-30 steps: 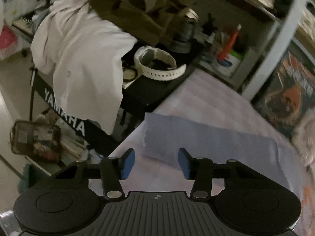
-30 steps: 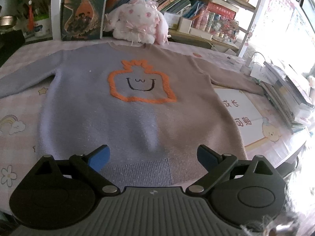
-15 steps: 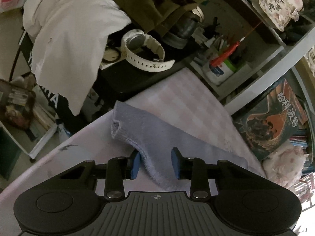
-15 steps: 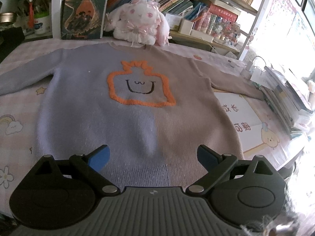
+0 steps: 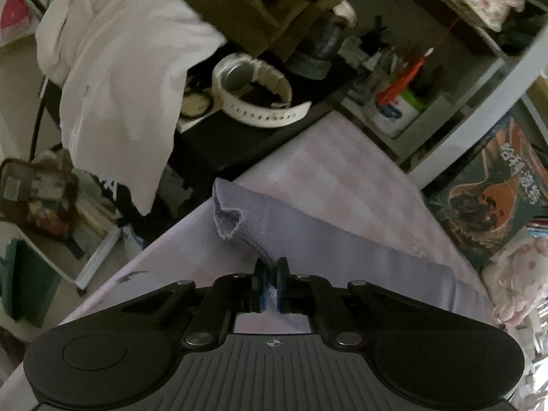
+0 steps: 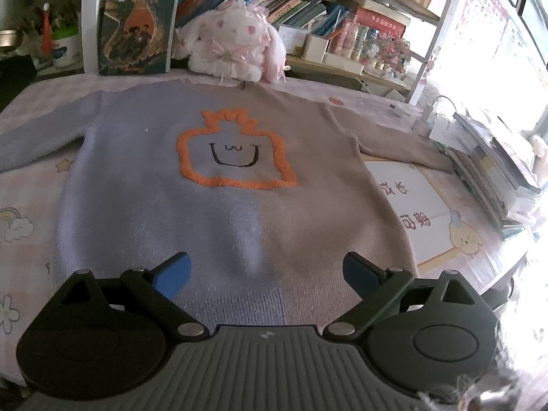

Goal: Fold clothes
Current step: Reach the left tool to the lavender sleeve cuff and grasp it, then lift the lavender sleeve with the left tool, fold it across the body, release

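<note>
A lavender and beige sweater (image 6: pixel 219 205) with an orange outlined face lies flat, front up, on a pink checked table cover (image 6: pixel 20 205). Its lavender sleeve (image 5: pixel 342 250) stretches toward the table's left edge, cuff open. My left gripper (image 5: pixel 270 274) is shut on the near edge of that sleeve, a little behind the cuff. My right gripper (image 6: pixel 265 272) is open and empty, hovering over the sweater's ribbed hem. The beige sleeve (image 6: pixel 400 147) reaches out to the right.
A white plush rabbit (image 6: pixel 236 44) and a poster book (image 6: pixel 137 20) stand behind the collar. Books and papers (image 6: pixel 493 167) lie at the right edge. Left of the table, a black stand (image 5: pixel 239 137) holds a white watch (image 5: pixel 253 96) and draped white cloth (image 5: pixel 123 68).
My left gripper moved in over the sleeve and closed from open to shut on its near edge; the cuff has lifted slightly. My right gripper stayed open and barely moved.
</note>
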